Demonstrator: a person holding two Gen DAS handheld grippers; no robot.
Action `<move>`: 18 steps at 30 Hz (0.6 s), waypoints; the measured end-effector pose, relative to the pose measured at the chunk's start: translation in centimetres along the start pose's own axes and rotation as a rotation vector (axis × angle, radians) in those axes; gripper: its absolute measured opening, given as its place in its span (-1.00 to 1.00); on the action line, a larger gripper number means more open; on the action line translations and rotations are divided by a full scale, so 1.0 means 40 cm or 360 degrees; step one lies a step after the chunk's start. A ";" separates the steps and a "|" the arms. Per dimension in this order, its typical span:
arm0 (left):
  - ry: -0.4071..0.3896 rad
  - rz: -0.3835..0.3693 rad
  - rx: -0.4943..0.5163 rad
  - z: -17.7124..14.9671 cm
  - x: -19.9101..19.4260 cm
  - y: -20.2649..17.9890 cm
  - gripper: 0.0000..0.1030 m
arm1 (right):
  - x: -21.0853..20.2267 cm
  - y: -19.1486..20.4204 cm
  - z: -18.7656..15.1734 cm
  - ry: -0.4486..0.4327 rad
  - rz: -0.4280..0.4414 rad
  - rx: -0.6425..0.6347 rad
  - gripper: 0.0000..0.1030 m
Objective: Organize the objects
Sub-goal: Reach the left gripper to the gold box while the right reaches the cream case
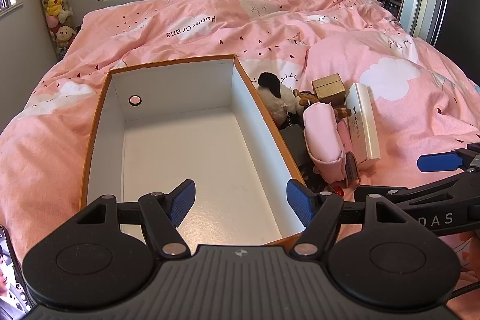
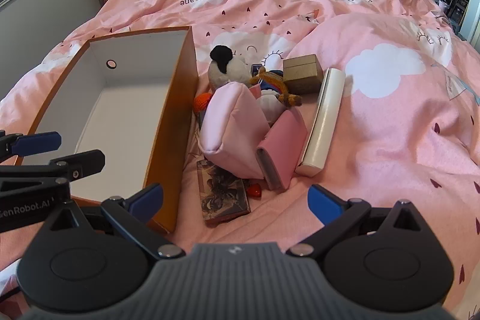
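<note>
Both handheld grippers hover with jaws spread wide and nothing between them: the left gripper over the near end of a long orange cardboard box with a smooth white interior, the right gripper above the clutter beside that box. The box lies on a rumpled pink quilt printed with white clouds, its long axis running away from the cameras, one round finger hole in its far end wall. Only the left wrist view catches the edge of a phone with a lit screen at lower left (its picture too cropped to read). Only the right wrist view shows, nearest in the heap, a flat rectangular card pack with a dark floral print lying close to the box's orange outer wall, a small glossy red heart just beside it. Behind these stand a puffy satin-like pale pink pouch and a darker pink wallet, leaning together. To their right a slim cream-white rectangular box lies lengthwise, pointing away from the cameras much as the orange box does. Farther back sit an orange knitted ball, a black-and-white plush toy, a striped knitted doll and a gold-brown cube-shaped gift box. In the far corner stands a tall clear column packed with soft toys.
</note>
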State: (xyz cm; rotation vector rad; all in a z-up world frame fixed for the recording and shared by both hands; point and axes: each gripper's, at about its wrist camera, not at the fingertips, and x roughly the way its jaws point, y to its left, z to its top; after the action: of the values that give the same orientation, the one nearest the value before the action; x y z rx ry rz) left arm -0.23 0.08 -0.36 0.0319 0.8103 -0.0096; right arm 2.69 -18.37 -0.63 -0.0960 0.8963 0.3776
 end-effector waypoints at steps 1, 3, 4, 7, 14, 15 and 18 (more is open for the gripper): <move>0.0003 -0.0001 -0.0001 0.000 0.001 0.000 0.59 | 0.000 0.000 0.000 0.0002 0.0000 -0.0001 0.98; 0.0010 -0.0006 -0.0002 0.001 0.002 0.000 0.59 | 0.001 0.000 0.001 0.0006 0.0000 0.0000 0.98; 0.0011 -0.0009 -0.0002 0.000 0.002 0.000 0.58 | 0.001 -0.001 0.001 0.0009 -0.0001 0.0002 0.98; 0.0007 -0.0005 0.0005 0.001 0.002 -0.001 0.59 | 0.003 -0.002 0.001 0.0015 -0.0004 0.0005 0.98; -0.0015 -0.0032 0.0030 0.006 0.001 -0.005 0.53 | 0.010 -0.007 0.002 0.0042 -0.0017 0.0018 0.98; -0.0032 -0.0036 0.0047 0.007 -0.002 -0.009 0.52 | 0.012 -0.009 0.002 0.0047 -0.0016 0.0022 0.98; -0.0042 -0.0052 0.0080 0.015 0.000 -0.015 0.52 | 0.015 -0.016 0.004 0.0053 -0.0011 0.0037 0.98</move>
State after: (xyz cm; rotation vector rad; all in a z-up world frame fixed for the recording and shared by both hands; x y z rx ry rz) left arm 0.19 -0.53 0.06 0.0662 0.7840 -0.0613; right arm 3.37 -18.76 -1.06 -0.0843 0.9330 0.3597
